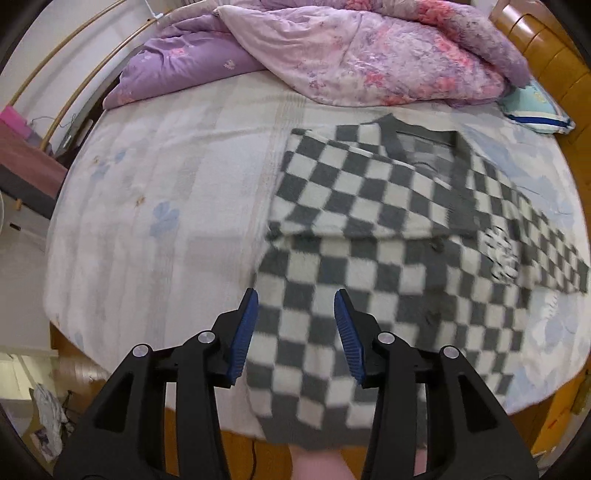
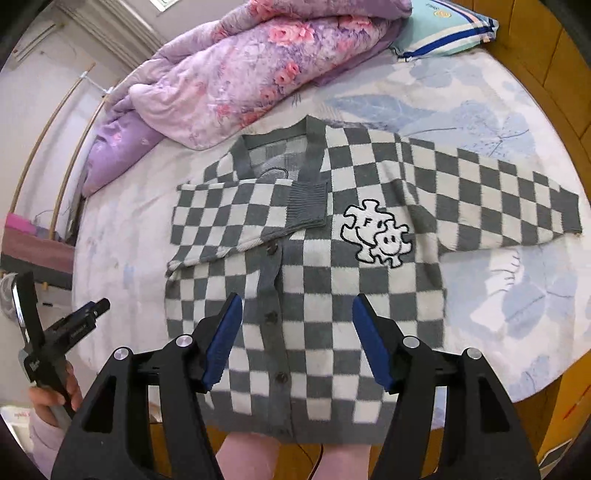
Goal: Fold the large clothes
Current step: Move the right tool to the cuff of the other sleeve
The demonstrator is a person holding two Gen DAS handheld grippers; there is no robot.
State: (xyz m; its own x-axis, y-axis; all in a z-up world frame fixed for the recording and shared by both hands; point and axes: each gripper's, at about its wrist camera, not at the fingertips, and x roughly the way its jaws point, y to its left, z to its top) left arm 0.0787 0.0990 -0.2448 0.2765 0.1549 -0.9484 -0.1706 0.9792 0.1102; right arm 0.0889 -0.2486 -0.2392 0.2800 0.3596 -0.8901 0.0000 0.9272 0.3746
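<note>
A grey-and-white checkered cardigan (image 2: 314, 280) lies buttoned and face up on the bed, with a white puzzle-piece patch (image 2: 376, 234) on the chest. Its left sleeve (image 2: 243, 218) is folded across the chest; its right sleeve (image 2: 498, 199) lies stretched out to the right. The cardigan also shows in the left wrist view (image 1: 369, 258). My left gripper (image 1: 295, 302) is open and empty above the cardigan's lower left side. My right gripper (image 2: 297, 306) is open and empty above the button placket near the hem.
A rumpled pink and purple floral quilt (image 2: 240, 74) lies at the head of the bed. A light blue pillow (image 2: 443, 26) lies at the far right corner. The pale floral sheet (image 1: 166, 203) lies bare left of the cardigan. A wooden bed frame (image 1: 546, 48) borders the mattress.
</note>
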